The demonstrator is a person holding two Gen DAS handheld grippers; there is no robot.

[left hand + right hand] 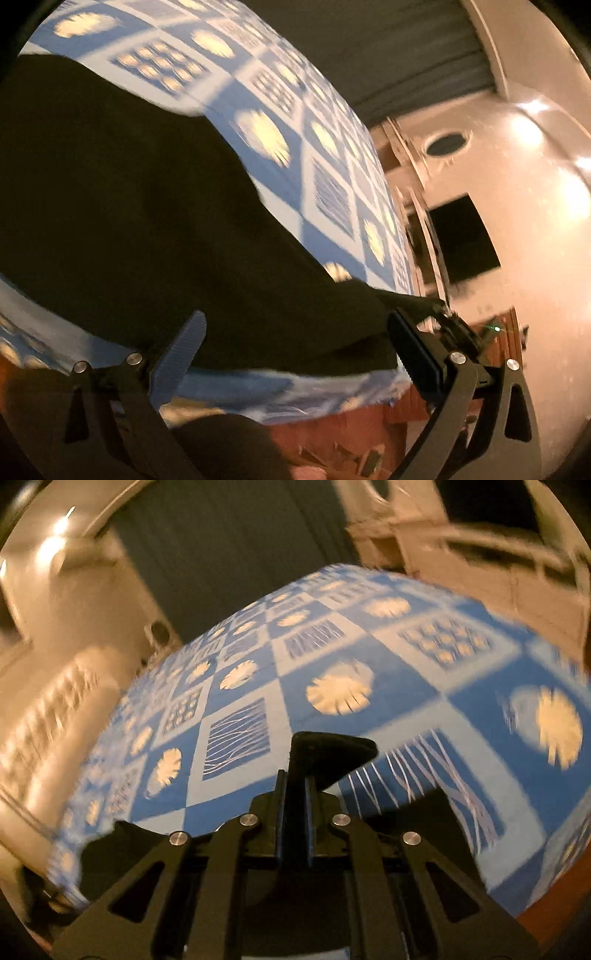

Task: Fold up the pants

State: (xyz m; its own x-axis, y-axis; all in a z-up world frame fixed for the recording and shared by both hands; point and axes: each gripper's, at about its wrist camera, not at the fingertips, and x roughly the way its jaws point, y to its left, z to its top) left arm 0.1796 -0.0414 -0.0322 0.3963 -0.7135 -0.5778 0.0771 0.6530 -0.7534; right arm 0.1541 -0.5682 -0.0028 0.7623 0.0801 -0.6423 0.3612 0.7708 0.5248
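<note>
Dark pants (140, 206) lie spread over a bed with a blue and white patterned sheet (325, 173). In the left wrist view my left gripper (299, 343) is open, its fingers wide apart just over the near edge of the pants, holding nothing. In the right wrist view my right gripper (295, 797) is shut on a fold of the dark pants (328, 753), which sticks up between the fingers and is lifted above the sheet (399, 701). More dark cloth hangs below the gripper at the lower left.
The bed's near edge and a reddish wooden frame (354, 424) show below the left gripper. A pale wall (535, 229) and a dark curtain (388, 48) stand beyond the bed. Pale furniture (74, 686) stands left of the bed in the right wrist view.
</note>
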